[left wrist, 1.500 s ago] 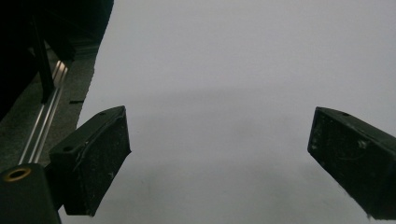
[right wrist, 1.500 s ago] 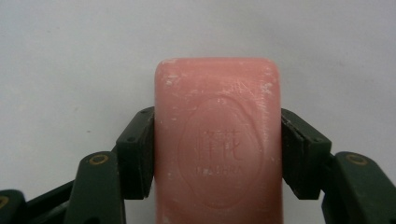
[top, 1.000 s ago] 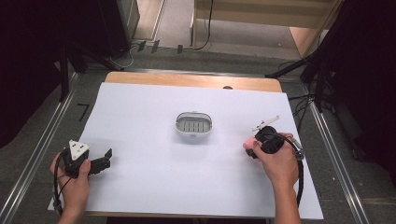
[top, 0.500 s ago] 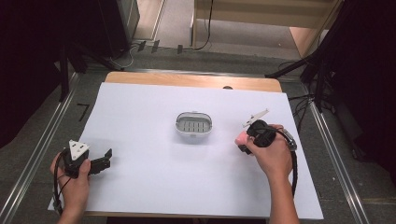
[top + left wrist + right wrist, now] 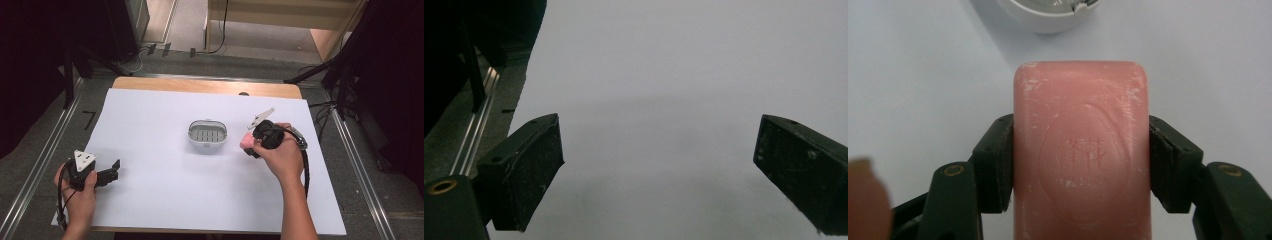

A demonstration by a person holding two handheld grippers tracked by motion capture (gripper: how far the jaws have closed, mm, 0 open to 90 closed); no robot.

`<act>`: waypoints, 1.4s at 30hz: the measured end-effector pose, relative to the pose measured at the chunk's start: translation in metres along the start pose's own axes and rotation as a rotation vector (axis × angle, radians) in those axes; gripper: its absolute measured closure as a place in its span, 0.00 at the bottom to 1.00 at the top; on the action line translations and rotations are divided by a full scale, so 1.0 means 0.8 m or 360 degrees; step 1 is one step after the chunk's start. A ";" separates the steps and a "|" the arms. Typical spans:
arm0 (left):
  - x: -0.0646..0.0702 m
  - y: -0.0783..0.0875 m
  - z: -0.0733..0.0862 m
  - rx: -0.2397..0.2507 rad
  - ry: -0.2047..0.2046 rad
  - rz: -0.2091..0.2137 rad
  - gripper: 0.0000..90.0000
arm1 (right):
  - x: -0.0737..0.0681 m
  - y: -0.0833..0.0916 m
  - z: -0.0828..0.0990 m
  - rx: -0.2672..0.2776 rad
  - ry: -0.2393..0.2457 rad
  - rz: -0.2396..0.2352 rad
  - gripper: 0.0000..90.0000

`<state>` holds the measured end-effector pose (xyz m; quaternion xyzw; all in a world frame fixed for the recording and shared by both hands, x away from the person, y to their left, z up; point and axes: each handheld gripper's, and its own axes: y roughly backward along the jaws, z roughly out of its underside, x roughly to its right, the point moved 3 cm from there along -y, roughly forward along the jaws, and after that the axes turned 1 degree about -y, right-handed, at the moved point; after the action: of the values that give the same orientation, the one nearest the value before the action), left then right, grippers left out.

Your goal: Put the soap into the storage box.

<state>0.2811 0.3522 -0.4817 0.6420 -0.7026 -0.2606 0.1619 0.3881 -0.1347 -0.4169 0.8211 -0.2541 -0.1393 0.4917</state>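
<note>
A pink bar of soap [image 5: 1082,150] with a stamped oval mark sits between the black jaws of my right gripper [image 5: 1081,160], which is shut on its two long sides. In the high view the soap [image 5: 247,141] hangs just right of a white oval soap dish [image 5: 207,133] with a slotted grey insert, and my right gripper [image 5: 251,145] is a little above the sheet. The dish's rim [image 5: 1048,20] shows at the top of the right gripper view. My left gripper [image 5: 114,172] rests at the sheet's front left, open, with bare white sheet between its jaws [image 5: 659,170].
A white sheet [image 5: 160,190] covers the wooden table [image 5: 200,86]. Metal rails [image 5: 40,165] run along both sides of the table, and cables lie on the floor beyond its far edge. A cable [image 5: 305,165] loops off my right gripper.
My right gripper has carried the soap leftward and slightly up, from the right part of the sheet to just beside the dish. The left gripper has stayed put.
</note>
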 end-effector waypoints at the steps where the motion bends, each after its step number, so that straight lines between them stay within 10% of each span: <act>1: 0.000 0.000 0.000 0.0002 0.0001 0.0000 0.07 | 0.000 -0.001 -0.003 0.0002 0.0011 -0.0002 0.43; 42: -0.001 0.000 0.000 0.0000 0.0016 0.0012 0.07 | -0.009 -0.029 -0.105 0.0029 0.0361 -0.0181 0.43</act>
<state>0.2814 0.3527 -0.4817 0.6407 -0.7042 -0.2569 0.1663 0.4293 -0.0595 -0.3974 0.8490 -0.1512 -0.0709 0.5013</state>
